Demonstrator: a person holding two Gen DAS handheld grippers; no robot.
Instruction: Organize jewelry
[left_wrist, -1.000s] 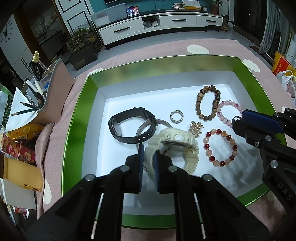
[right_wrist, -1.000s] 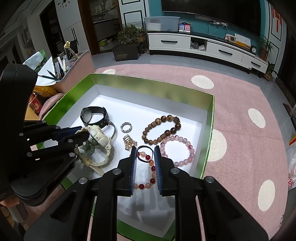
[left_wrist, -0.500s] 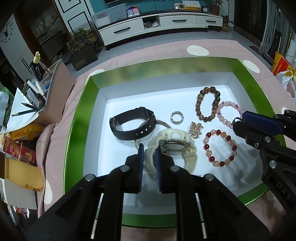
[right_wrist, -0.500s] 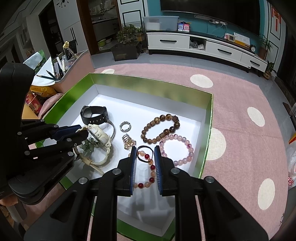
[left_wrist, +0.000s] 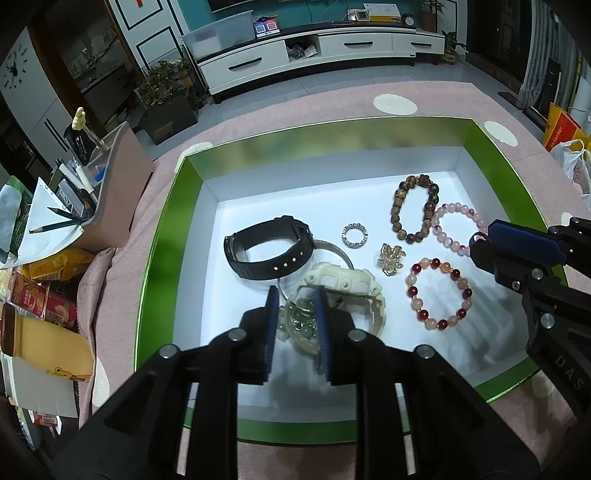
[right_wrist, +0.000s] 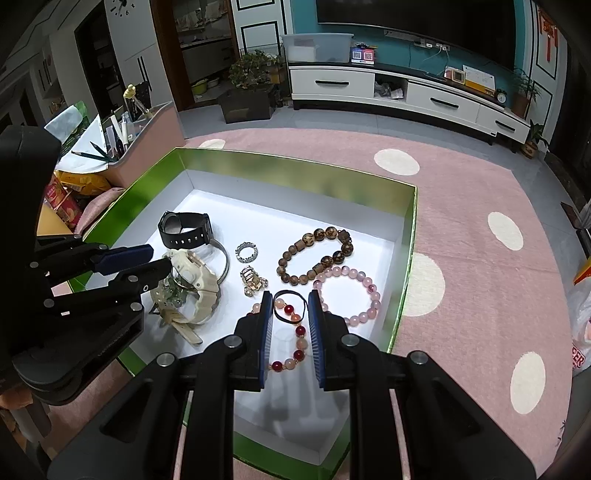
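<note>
My left tongs (left_wrist: 295, 295) hang parted over the cream watch (left_wrist: 345, 291) in the green box (left_wrist: 155, 258), its strap loop directly beneath them. My right tongs (right_wrist: 290, 306), also parted and holding nothing, hover over the red-bead bracelet (right_wrist: 291, 332), farther away.

Pink dotted rug (right_wrist: 480, 206), white TV cabinet (right_wrist: 406, 92) w/ teal wall (right_wrist: 406, 48), potted plant (right_wrist: 251, 74).

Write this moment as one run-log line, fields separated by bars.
left hand-held gripper: open, over cream plastic watch | right hand-held gripper: open, over red-and-peach bead bracelet | green-walled box
</note>
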